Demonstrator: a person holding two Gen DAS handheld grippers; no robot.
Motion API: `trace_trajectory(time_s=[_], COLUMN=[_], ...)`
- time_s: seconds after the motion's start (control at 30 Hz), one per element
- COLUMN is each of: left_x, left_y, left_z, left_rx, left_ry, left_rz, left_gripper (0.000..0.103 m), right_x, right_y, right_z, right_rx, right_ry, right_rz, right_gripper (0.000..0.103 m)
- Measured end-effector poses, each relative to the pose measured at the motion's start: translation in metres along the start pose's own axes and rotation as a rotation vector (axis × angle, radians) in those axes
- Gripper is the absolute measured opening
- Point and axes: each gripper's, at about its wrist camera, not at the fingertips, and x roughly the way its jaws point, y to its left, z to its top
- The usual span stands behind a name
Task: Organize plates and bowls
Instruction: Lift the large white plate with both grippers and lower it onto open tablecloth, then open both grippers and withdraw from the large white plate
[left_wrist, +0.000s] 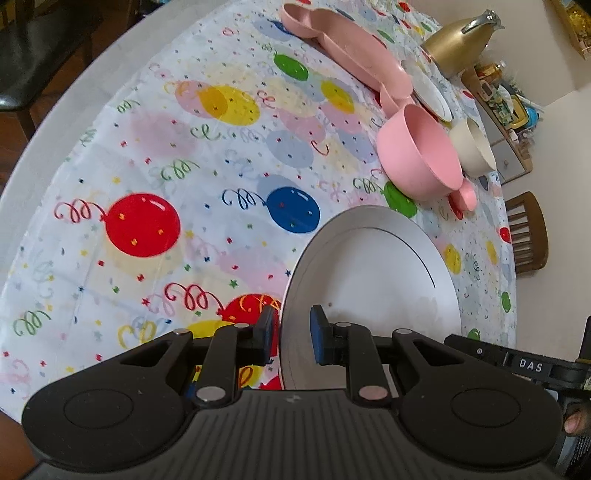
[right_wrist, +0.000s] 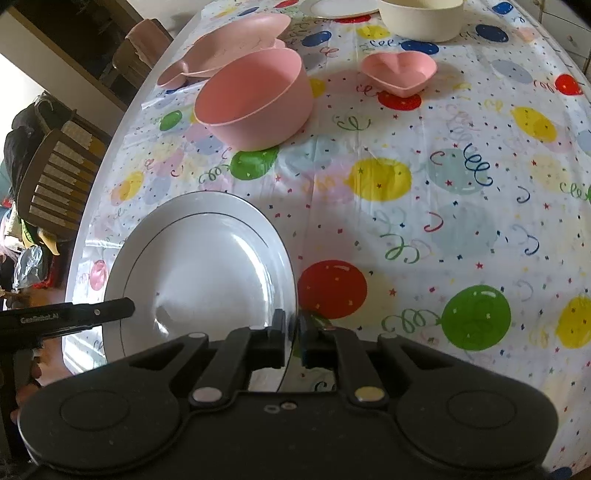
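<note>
White china is the item in hand: the large plate (right_wrist: 203, 266) lies flat on the balloon-print table (right_wrist: 443, 221), at the near edge, left of centre.

Left side: your left claw (left_wrist: 291, 325) straddles the plate's left rim, one pad outside the edge and one over the dish. The jaws stand narrow, but whether the pads bear on the rim cannot be told.

Right side: your right claw (right_wrist: 291, 328) straddles the opposite rim. Its jaws are nearly together, with a sliver of daylight either side of the rim, so I judge it slack rather than clamped.

Further off, left to right: a pink divided plate (right_wrist: 229, 48) at the far left, a pink bowl (right_wrist: 255, 99) just in front of it, a small white plate (right_wrist: 340, 7) at the far edge, a heart-shaped pink dish (right_wrist: 399, 72), and a cream bowl (right_wrist: 421, 18) behind that.

Assessment: the step concerns the large plate, which appears to serve as the base of a plate stack. Sorting is barely begun; every other piece stands loose and well apart.

Next move: clear both claws of the rims without dragging the plate, then reach far for the other plates. The china will slide on the cloth, so lift clear.
</note>
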Motion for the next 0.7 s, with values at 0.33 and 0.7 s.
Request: trace_trajectory(time_s=[0.33,0.7], left_x=[-0.027,-0.067], left_y=[-0.010,-0.042], left_z=[0.004,0.008], left_rx=[0.064,0.198], left_ry=[-0.078,-0.245], left_rz=[-0.015,-0.002], left_gripper=[0.021,0.061], right_x=[-0.016,-0.058], right_y=[0.007,0.016], right_z=[-0.007,-0.007], right_rx=[-0.009,-0.011], right_ry=[-0.047,-0.171], right_rz=[-0.008,-0.001], right_gripper=[0.020,0.039])
